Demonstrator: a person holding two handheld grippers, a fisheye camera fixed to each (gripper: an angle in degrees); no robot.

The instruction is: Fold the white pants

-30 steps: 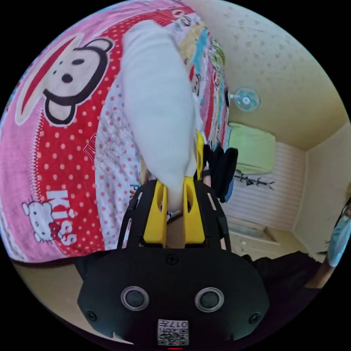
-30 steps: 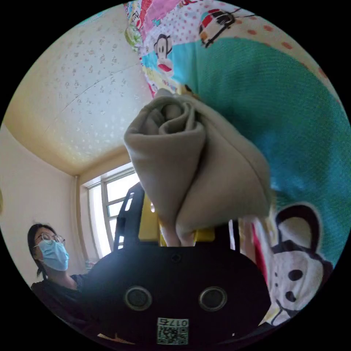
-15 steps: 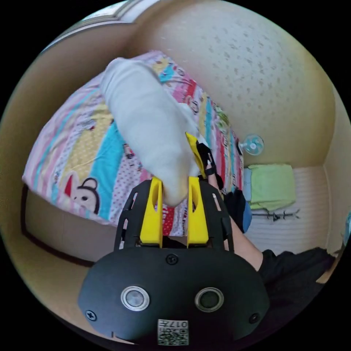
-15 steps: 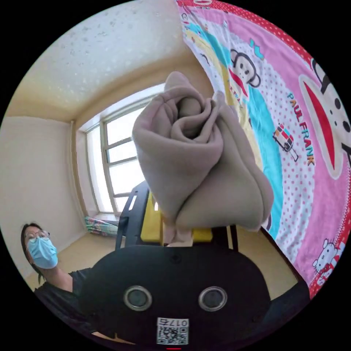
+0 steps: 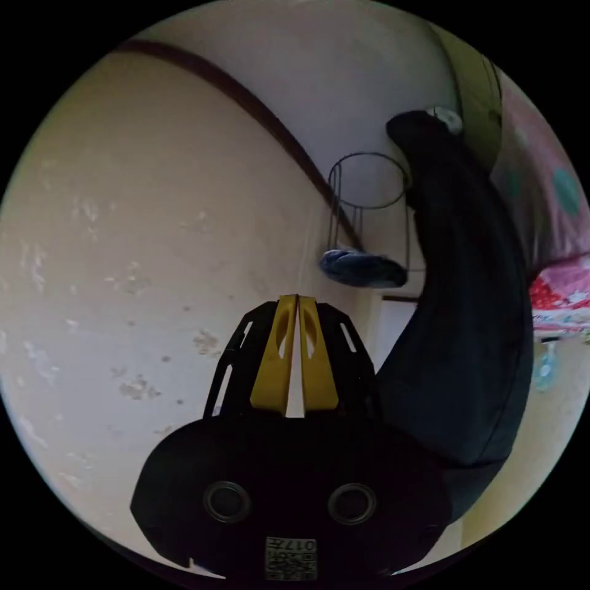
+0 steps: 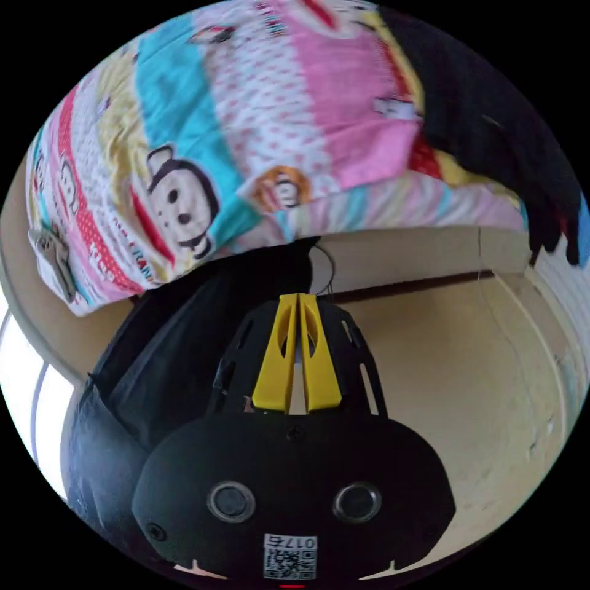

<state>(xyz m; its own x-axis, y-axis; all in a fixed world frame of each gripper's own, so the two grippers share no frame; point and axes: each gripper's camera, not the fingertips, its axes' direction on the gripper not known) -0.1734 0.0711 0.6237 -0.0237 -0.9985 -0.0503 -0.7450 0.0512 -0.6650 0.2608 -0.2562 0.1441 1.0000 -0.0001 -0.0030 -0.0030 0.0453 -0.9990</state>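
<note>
Left gripper point(image 5: 298, 299) and right gripper point(image 6: 298, 297): jaws closed together, nothing held.
Right gripper view: patterned bedsheet point(image 6: 246, 123), person's dark-clothed leg point(image 6: 184, 344) beside gripper.

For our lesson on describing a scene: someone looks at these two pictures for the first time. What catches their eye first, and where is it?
In the right gripper view, the bright cartoon-print bedspread spreads across the top, above the right gripper, whose yellow fingers meet at the tips on nothing. In the left gripper view, the left gripper is likewise closed and empty, set against a pale floor, with a wire basket beyond it and a person's dark trouser leg on the right.
</note>
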